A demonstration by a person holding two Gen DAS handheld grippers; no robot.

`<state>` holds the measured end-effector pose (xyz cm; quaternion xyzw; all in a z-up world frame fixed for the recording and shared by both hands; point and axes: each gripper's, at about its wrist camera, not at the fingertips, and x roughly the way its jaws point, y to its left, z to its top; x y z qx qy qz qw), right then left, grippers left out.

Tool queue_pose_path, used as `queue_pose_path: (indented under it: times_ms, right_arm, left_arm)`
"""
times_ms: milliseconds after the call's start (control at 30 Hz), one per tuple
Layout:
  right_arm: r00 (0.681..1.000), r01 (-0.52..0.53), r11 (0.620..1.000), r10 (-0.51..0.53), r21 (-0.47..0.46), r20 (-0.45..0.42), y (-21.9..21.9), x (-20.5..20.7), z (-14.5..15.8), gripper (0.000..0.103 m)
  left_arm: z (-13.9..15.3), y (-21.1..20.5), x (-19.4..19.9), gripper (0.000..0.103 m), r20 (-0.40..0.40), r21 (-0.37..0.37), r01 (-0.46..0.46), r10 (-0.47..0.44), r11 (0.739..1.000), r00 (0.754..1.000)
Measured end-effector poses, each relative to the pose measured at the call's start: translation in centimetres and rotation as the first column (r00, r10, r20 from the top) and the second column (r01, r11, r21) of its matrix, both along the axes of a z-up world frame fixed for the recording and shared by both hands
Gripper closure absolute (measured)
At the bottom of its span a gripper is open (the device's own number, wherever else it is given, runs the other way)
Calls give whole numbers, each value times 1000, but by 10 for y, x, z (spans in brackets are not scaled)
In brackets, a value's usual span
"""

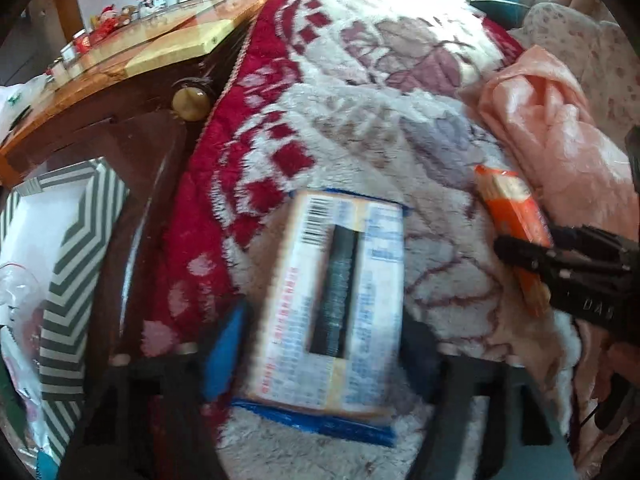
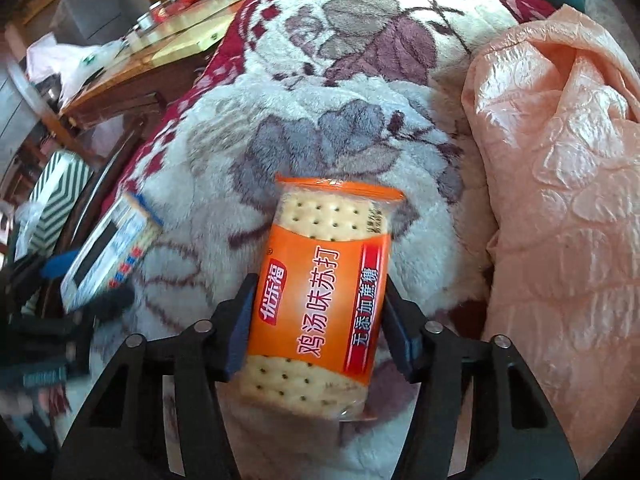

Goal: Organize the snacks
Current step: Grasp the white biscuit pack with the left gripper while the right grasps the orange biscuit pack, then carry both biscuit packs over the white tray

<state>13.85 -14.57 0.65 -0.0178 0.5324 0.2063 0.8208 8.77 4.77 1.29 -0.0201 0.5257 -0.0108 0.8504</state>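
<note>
At lower centre of each view, we see the left gripper (image 1: 320, 344) clamped on a blue cookie pack (image 1: 332, 304) (blurred), the right gripper (image 2: 320, 320) clamped on an orange cracker pack (image 2: 320, 288).

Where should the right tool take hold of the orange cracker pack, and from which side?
Grip the orange cracker pack across its narrow width at the printed middle, coming from above along its long axis. It lies flat on the fleece blanket, long edges exposed, and the right tool already straddles them.

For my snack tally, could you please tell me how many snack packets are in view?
2: the blue-and-white packet between the left gripper's fingers, and the orange cracker packet between the right gripper's fingers. Others may be hidden.
</note>
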Motion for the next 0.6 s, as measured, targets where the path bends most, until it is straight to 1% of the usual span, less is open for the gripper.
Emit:
queue_pose_path:
  times_ms: [33, 167, 333, 400, 500, 600]
  right_arm:
    - [1000, -6, 1000, 6, 5, -3, -3, -5, 1, 47]
    - [1000, -24, 999, 24, 40, -10, -9, -29, 4, 47]
    - [999, -50, 996, 50, 70, 2, -8, -54, 16, 47]
    - [998, -69, 995, 68, 73, 12, -3, -66, 22, 47]
    - [996, -88, 992, 86, 90, 19, 4, -78, 29, 47]
    - [995, -102, 990, 99, 99, 29, 11, -88, 36, 47]
  left_arm:
    - [1, -3, -2, 43, 3, 9, 11, -11, 1000, 1000]
    - [7, -5, -16, 44, 13, 22, 21, -21, 1000, 1000]
    - [23, -3, -43, 45, 55, 40, 2, -5, 999, 998]
    - [30, -2, -54, 46, 74, 57, -5, 0, 998, 997]
    - [39, 2, -68, 46, 94, 55, -22, 17, 998, 995]
    - [46, 6, -80, 46, 111, 69, -38, 30, 997, 993]
